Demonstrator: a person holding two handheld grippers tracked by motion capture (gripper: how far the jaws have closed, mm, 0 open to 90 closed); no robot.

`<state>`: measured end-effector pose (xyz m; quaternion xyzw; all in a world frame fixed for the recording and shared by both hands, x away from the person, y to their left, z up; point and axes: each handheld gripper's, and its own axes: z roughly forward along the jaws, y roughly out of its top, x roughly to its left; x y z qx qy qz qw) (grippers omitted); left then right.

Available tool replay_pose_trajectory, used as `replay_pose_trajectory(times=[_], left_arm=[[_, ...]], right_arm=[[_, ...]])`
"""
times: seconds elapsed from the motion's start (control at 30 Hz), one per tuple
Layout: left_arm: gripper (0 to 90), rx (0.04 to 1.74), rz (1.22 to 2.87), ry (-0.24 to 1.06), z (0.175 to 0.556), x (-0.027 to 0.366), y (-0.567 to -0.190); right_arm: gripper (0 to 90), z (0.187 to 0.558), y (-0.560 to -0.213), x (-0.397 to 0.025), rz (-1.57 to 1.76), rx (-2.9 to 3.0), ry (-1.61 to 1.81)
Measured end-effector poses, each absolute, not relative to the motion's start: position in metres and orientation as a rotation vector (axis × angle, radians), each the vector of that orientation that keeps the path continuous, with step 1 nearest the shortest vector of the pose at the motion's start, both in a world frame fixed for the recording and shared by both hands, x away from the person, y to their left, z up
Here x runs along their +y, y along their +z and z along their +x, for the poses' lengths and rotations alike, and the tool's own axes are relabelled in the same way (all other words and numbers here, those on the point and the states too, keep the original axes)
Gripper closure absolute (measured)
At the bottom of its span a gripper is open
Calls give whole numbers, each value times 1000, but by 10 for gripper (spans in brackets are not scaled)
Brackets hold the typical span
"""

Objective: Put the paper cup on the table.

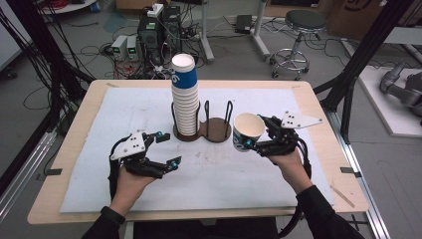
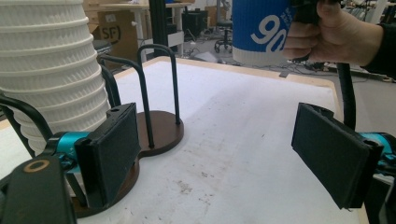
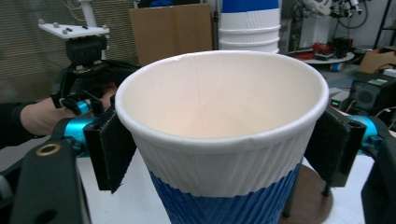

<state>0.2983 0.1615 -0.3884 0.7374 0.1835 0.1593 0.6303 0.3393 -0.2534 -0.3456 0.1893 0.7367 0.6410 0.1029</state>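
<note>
**Cup held beside the rack**

High view: we see our right gripper clamping a paper cup, just right of the wooden holder; the cup stack stands left.

Left gripper view: our left gripper has jaws wide apart, holding nothing.

Right gripper view: both pads press the cup's sides.

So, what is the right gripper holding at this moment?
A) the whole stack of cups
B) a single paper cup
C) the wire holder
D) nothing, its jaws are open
B: the right gripper has its jaws shut on one paper cup, apart from the stack.
</note>
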Motion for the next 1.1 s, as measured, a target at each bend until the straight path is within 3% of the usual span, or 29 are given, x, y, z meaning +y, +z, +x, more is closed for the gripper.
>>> replay_pose_trajectory(times=[1.1], left_arm=[[154, 412, 1729, 369, 299, 159, -393]], right_arm=[[204, 380, -347, -312, 769, 2009, 1764]])
